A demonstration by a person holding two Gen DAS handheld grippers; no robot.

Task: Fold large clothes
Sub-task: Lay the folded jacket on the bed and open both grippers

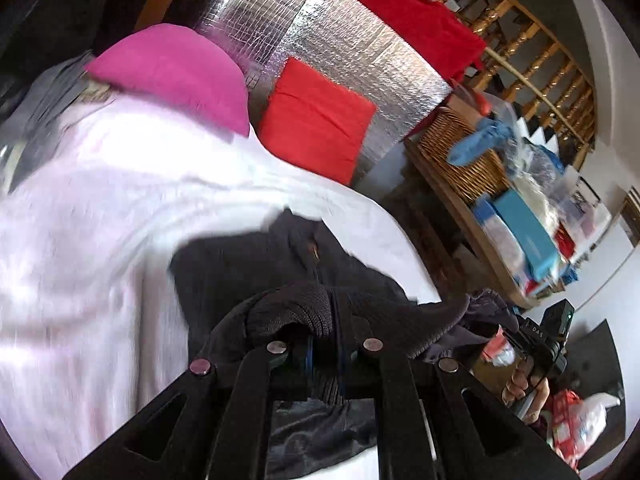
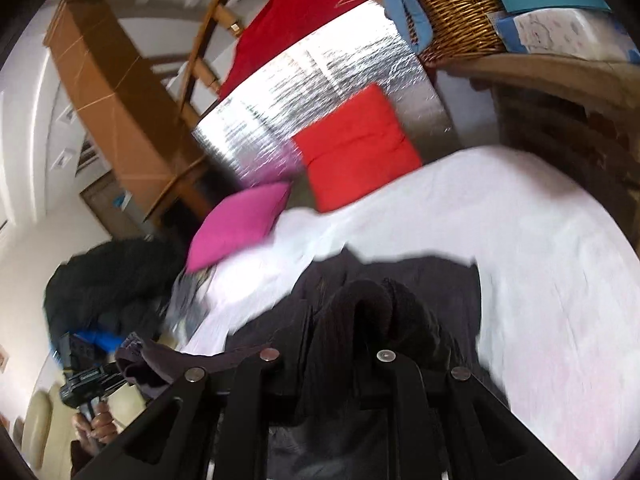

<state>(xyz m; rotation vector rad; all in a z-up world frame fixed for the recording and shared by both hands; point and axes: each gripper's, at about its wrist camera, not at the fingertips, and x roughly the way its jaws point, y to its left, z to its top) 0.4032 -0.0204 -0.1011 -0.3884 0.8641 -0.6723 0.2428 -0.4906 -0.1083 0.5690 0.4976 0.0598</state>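
Dark knitted fabric fills both tools. Left tool (image 1: 324, 344): fingers pressed together, pinching a bunched fold of the dark charcoal knit garment (image 1: 256, 264). Right tool (image 2: 326, 354): likewise pinching a ribbed fold of the same garment (image 2: 400, 280). Cloth hangs stretched between the two tools; the rest trails onto the white bed sheet (image 1: 100, 208). Beyond on the bed: a magenta cushion (image 1: 176, 72) and a red square cushion (image 1: 316, 120) against a silver foil panel (image 1: 352, 44). Wicker basket (image 1: 460, 152) on a wooden shelf beside the bed.
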